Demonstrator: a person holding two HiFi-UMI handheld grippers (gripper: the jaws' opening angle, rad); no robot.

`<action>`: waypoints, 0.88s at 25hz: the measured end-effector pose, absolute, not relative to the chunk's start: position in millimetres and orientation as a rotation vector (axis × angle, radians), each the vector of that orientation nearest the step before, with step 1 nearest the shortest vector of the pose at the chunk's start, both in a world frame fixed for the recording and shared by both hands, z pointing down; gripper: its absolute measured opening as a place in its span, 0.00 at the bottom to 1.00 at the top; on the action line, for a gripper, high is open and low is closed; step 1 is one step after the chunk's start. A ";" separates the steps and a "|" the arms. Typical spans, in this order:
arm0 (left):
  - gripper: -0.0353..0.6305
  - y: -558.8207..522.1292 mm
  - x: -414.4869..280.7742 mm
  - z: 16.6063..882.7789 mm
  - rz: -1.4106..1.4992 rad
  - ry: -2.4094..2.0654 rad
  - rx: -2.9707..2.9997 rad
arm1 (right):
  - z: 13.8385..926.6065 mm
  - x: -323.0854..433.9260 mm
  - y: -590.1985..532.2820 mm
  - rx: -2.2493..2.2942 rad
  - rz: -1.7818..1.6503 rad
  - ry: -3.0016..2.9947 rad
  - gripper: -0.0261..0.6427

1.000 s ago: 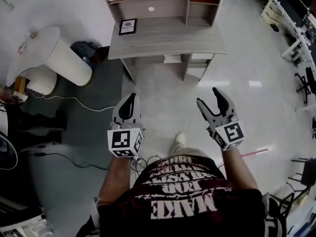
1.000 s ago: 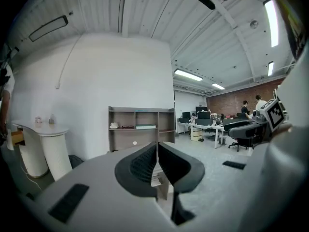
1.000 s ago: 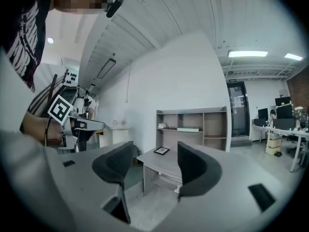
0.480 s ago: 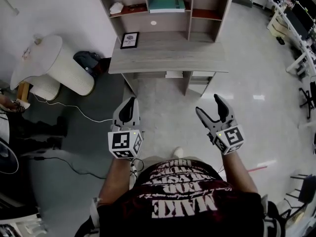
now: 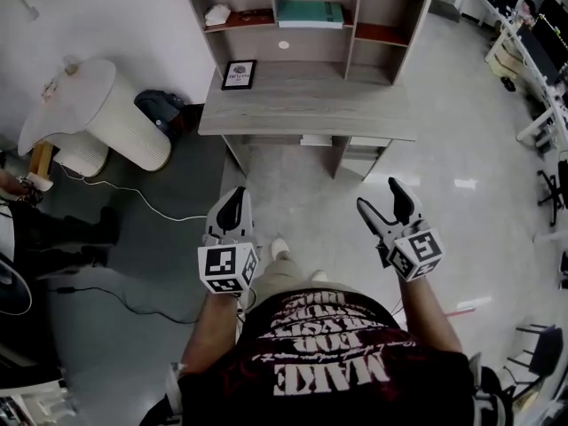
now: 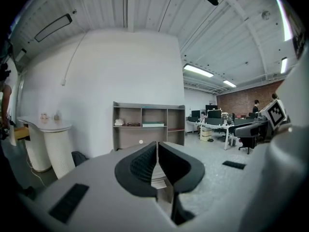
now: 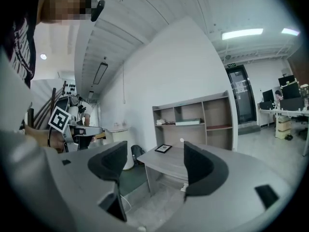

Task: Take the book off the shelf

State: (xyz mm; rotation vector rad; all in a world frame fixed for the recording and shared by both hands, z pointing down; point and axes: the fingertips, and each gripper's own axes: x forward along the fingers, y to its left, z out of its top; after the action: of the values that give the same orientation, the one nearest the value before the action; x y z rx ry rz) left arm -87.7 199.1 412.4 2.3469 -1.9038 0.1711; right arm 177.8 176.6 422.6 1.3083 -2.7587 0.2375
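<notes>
A teal book (image 5: 310, 13) lies flat in the middle compartment of the grey shelf unit (image 5: 355, 38) on top of the desk. It also shows as a thin teal book (image 6: 153, 124) in the left gripper view and a pale book (image 7: 188, 122) in the right gripper view. Both grippers hang in mid-air over the floor, well short of the desk. My left gripper (image 5: 232, 204) (image 6: 157, 146) is shut with nothing in it. The jaws of my right gripper (image 5: 382, 198) (image 7: 154, 153) are opening, and nothing is between them.
A grey desk (image 5: 306, 105) carries the shelf unit and a small framed picture (image 5: 240, 74). A white ribbed cylinder (image 5: 115, 118) and a dark bag (image 5: 160, 109) stand left of it. A cable (image 5: 133, 202) crosses the floor. Office desks and chairs (image 5: 541, 69) line the right.
The desk and shelf have come lower in the head view, with more of the shelf showing. The right gripper's jaws stand wider apart. The left gripper stays shut.
</notes>
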 end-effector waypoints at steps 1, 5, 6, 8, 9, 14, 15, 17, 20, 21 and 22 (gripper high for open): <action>0.08 197.1 -89.7 413.3 0.171 -1.904 2.344 | 422.4 174.4 174.1 1.303 0.249 -2.763 0.58; 0.08 178.7 -99.5 415.4 0.186 -1.897 2.366 | 420.2 159.1 154.2 1.304 0.239 -2.786 0.58; 0.08 172.6 -103.4 416.7 0.196 -1.896 2.368 | 420.1 156.4 147.7 1.314 0.236 -2.781 0.58; 0.08 160.1 -110.3 416.0 0.203 -1.896 2.371 | 417.3 151.2 136.5 1.329 0.237 -2.780 0.58; 0.08 153.7 -112.5 413.3 0.200 -1.897 2.376 | 415.4 149.1 131.3 1.333 0.236 -2.781 0.58; 0.08 121.6 -122.1 400.3 0.199 -1.889 2.416 | 410.3 140.6 102.0 1.352 0.243 -2.788 0.58; 0.08 114.9 -124.6 400.1 0.205 -1.887 2.419 | 409.5 138.8 95.6 1.357 0.247 -2.787 0.58; 0.08 101.3 -128.2 401.2 0.219 -1.879 2.423 | 408.8 135.3 82.6 1.361 0.255 -2.786 0.58; 0.08 82.8 -129.7 405.5 0.249 -1.861 2.429 | 412.8 129.9 63.0 1.358 0.293 -2.801 0.58; 0.08 76.9 -130.4 407.5 0.258 -1.853 2.429 | 415.3 128.1 56.6 1.359 0.314 -2.803 0.58; 0.08 71.1 -131.6 409.5 0.267 -1.845 2.428 | 418.7 126.8 50.0 1.362 0.330 -2.795 0.58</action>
State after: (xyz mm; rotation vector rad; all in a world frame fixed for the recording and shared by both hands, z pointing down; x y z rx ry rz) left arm -131.6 71.1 409.5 2.4284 -1.8449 0.2669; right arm 126.8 50.0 418.7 1.3616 -2.7951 0.3296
